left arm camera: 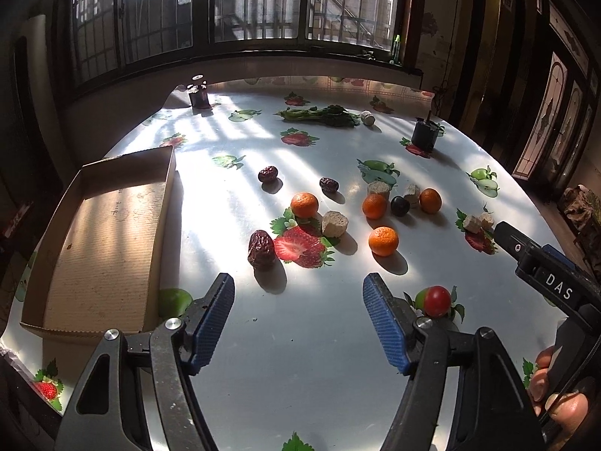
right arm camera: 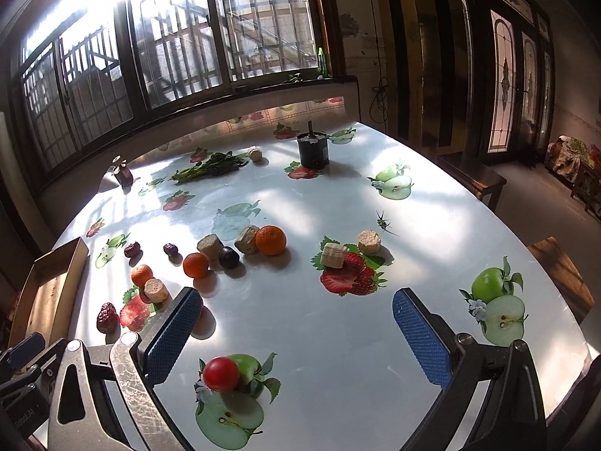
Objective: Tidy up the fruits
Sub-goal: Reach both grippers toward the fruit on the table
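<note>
sunlit table [left arm camera: 300, 376]: both tongs [left arm camera: 298, 315] [right arm camera: 296, 332] gaping, empty; box [left arm camera: 109, 233] edge cut off.

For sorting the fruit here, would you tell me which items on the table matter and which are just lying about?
Belong to the job:
- four oranges
- three red dates
- red cherry tomato
- dark plum
- cardboard box

Lying about:
- beige blocks
- leafy greens
- dark jar
- black container

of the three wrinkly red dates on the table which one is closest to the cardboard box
The largest date, beside the printed strawberry nearest the left gripper. It lies closest to the cardboard box; the two smaller dates sit farther back.
</note>
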Demonstrator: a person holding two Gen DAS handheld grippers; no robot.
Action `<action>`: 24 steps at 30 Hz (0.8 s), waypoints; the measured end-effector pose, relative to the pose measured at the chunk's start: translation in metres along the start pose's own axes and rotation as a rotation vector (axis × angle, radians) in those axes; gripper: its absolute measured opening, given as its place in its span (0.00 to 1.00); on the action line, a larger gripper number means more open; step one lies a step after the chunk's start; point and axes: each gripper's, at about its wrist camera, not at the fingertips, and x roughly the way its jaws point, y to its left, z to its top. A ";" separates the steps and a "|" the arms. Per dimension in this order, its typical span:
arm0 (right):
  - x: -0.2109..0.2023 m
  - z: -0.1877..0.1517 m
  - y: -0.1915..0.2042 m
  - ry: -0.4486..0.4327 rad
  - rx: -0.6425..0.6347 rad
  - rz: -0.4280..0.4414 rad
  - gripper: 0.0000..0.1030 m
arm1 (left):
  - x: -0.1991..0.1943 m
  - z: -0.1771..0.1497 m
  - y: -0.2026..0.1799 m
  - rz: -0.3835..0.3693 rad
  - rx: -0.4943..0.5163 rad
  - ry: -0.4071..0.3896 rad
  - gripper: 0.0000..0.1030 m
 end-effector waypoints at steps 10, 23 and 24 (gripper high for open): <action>0.013 -0.003 0.008 0.059 -0.020 0.018 0.99 | 0.012 -0.002 0.009 0.026 -0.008 0.031 0.69; 0.028 -0.004 0.010 0.124 -0.053 0.043 0.99 | 0.033 0.004 0.031 0.071 -0.037 0.080 0.69; 0.029 -0.004 0.011 0.131 -0.059 0.047 0.99 | 0.034 0.004 0.033 0.073 -0.039 0.085 0.69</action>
